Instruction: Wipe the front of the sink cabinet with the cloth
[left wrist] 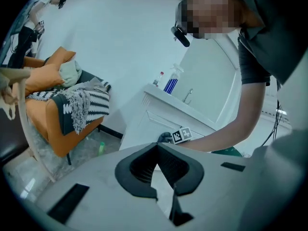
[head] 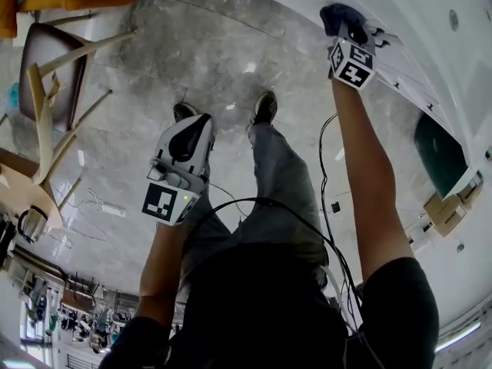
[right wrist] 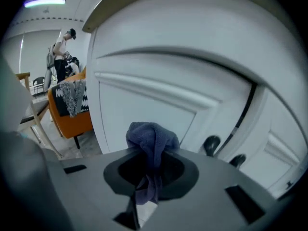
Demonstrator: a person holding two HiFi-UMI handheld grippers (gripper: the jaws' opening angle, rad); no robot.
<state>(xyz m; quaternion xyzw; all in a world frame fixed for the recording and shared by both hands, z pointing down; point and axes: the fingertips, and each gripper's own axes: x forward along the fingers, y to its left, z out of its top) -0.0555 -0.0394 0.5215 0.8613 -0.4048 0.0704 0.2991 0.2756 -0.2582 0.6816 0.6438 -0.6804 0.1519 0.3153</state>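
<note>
Clenched on a blue-grey cloth (right wrist: 151, 141) in the right gripper (right wrist: 147, 177), jaws closed on the fabric, one bunch standing up past the tips and a tail hanging down between them; held out on a straight arm, cloth up at the white front of the sink cabinet (right wrist: 144, 105), before a recessed door panel near the cabinet's left edge; cannot tell whether cloth and door actually touch; two dark knobs (right wrist: 211, 144) on the doors just to the right of the cloth; shut on nothing in the left gripper (left wrist: 161, 177), jaw tips met, only pale floor (head: 192, 60) seen past them; held low over the person's left leg, well apart from the cabinet; on the cabinet's top, near its left corner, a blue spray bottle (left wrist: 172, 81) beside a smaller bottle (left wrist: 159, 78), a tap (left wrist: 188, 95) further right; on the floor left of the cabinet, an orange armchair (left wrist: 53, 124) draped with a striped blanket (left wrist: 82, 102), a small green bottle (left wrist: 101, 149) near its leg; a wooden chair (head: 50, 91) at the floor's far left in the head view.
</note>
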